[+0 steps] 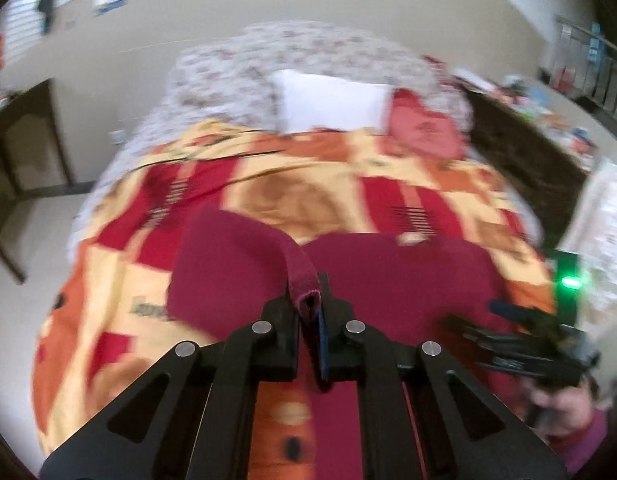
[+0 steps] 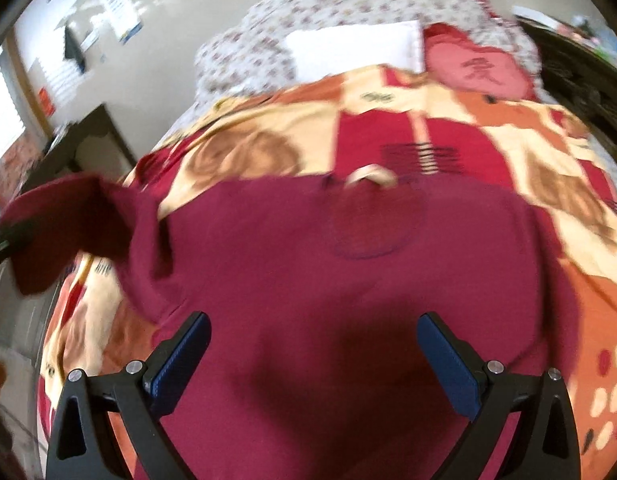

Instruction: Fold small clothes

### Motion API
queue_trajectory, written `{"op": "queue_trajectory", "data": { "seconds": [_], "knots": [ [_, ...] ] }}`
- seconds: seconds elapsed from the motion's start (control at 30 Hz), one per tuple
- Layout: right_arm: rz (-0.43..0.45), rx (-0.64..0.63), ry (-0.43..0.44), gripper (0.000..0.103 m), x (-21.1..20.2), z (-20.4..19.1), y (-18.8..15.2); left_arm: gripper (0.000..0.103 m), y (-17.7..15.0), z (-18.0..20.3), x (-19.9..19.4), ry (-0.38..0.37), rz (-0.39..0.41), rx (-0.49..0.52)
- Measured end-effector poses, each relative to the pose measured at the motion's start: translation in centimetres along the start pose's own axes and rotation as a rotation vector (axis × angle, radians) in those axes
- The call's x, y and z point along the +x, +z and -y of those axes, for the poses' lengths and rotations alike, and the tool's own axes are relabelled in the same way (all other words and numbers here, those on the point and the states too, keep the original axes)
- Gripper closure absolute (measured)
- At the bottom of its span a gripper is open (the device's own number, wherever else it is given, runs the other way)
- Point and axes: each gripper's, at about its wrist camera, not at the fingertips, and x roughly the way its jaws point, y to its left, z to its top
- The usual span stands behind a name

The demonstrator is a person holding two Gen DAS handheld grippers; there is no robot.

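Note:
A maroon shirt lies spread on a bed covered by a red, orange and yellow blanket. My left gripper is shut on the cuff of the shirt's sleeve and holds it lifted over the body of the shirt. The lifted sleeve shows at the left of the right wrist view. My right gripper is open and empty, low over the shirt's lower middle. It also shows at the right of the left wrist view.
A white pillow, a red cushion and a floral quilt lie at the head of the bed. A dark wooden table stands left of the bed. A cluttered dark sideboard runs along the right.

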Motion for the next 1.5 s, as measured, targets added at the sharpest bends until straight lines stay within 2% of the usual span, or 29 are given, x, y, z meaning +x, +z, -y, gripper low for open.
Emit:
{"op": "queue_trajectory", "data": {
  "seconds": [0.17,0.27,0.37,0.5,0.57,0.63,0.73,0.77,0.8,0.87,0.93,1.0,1.13,1.3,1.37,1.4,1.47,1.5],
  "knots": [
    [0.038,0.056,-0.06,0.001,-2.8,5.1,0.4,0.097,1.2,8.3,2.6,-0.133,-0.033,0.066],
    [0.061,0.089,-0.105,0.001,-4.4,8.5,0.2,0.097,1.2,13.0,5.6,-0.217,-0.088,0.074],
    [0.056,0.141,-0.154,0.001,-5.0,11.9,-0.1,0.097,0.4,17.4,8.7,-0.269,-0.124,0.094],
    [0.022,0.199,-0.169,0.0,-4.4,15.0,-0.8,0.097,-0.9,20.5,12.7,-0.307,-0.186,0.106],
    [0.016,0.22,-0.169,0.0,-4.0,15.8,-1.0,0.097,-1.4,20.7,14.1,-0.337,-0.243,0.079],
    [0.017,0.228,-0.146,0.0,-3.8,16.0,-1.3,0.094,-1.4,19.9,13.9,-0.355,-0.26,0.065],
    [0.017,0.197,-0.1,0.001,-3.2,14.9,-1.3,0.082,-0.9,17.4,11.6,-0.316,-0.209,0.082],
    [0.016,0.185,-0.091,0.001,-2.9,14.6,-1.3,0.066,-0.8,16.1,10.6,-0.282,-0.185,0.085],
    [0.017,0.166,-0.077,0.001,-2.6,14.1,-1.2,0.045,-0.8,14.5,9.7,-0.233,-0.155,0.075],
    [0.022,0.125,-0.059,0.001,-1.8,13.1,-1.0,0.034,-1.2,11.2,8.3,-0.145,-0.087,0.041],
    [0.019,0.094,-0.042,0.001,-1.1,11.9,-0.7,0.034,-1.8,8.4,8.1,-0.074,-0.06,0.018],
    [0.031,0.073,-0.009,0.001,-1.0,10.9,-0.4,0.034,-2.2,6.0,8.7,-0.034,-0.099,-0.015],
    [0.049,0.046,-0.04,0.003,-0.7,9.5,0.1,0.034,-3.4,3.0,9.9,0.015,-0.115,-0.082],
    [0.192,0.084,-0.211,0.005,-3.3,9.8,0.5,0.034,-4.8,2.5,12.8,0.1,-0.149,-0.064],
    [0.216,0.098,-0.173,0.005,-4.1,10.3,0.5,0.034,-5.2,2.4,13.4,0.103,-0.16,-0.057],
    [0.187,0.075,-0.133,0.005,-3.8,10.1,0.6,0.034,-5.4,2.4,13.9,0.113,-0.165,-0.052],
    [0.099,-0.009,-0.106,0.016,-2.2,9.2,0.5,0.034,-5.6,2.4,14.6,0.124,-0.174,-0.044],
    [0.066,-0.041,-0.106,0.039,-1.2,8.7,0.4,0.034,-5.7,2.4,15.1,0.131,-0.185,-0.04]
  ]
}}
